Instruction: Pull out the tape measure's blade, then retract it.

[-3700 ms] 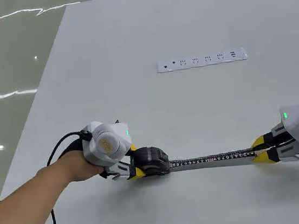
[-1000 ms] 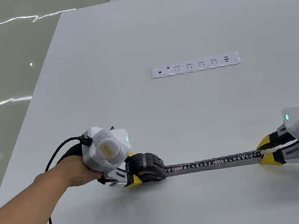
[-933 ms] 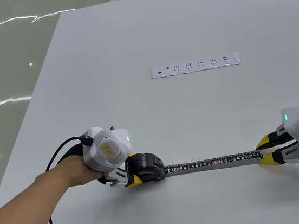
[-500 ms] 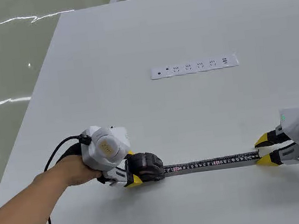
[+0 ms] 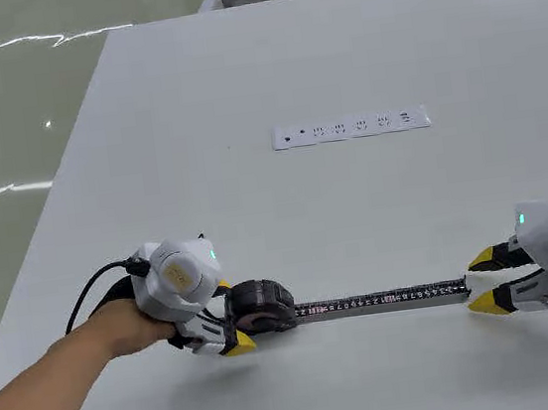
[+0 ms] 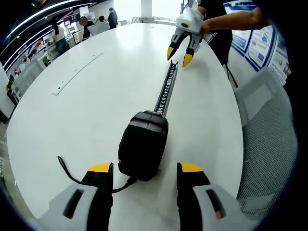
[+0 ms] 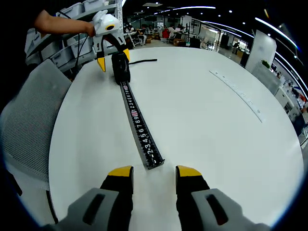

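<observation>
My left claw [image 6: 145, 168] stood wide, its jaws flanking the black tape measure [image 6: 143, 144] toward the left edge of the surface [image 5: 336, 57], without clearly pinching it. The blade [image 7: 139, 127] lay extended flat toward my right claw [image 7: 154, 171], which gaped wide just short of the blade's tip, not touching it.

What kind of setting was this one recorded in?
Probably an open-plan office or lab hall: a large white table with a power strip on it, a mesh chair alongside, and long ceiling lights overhead.
</observation>
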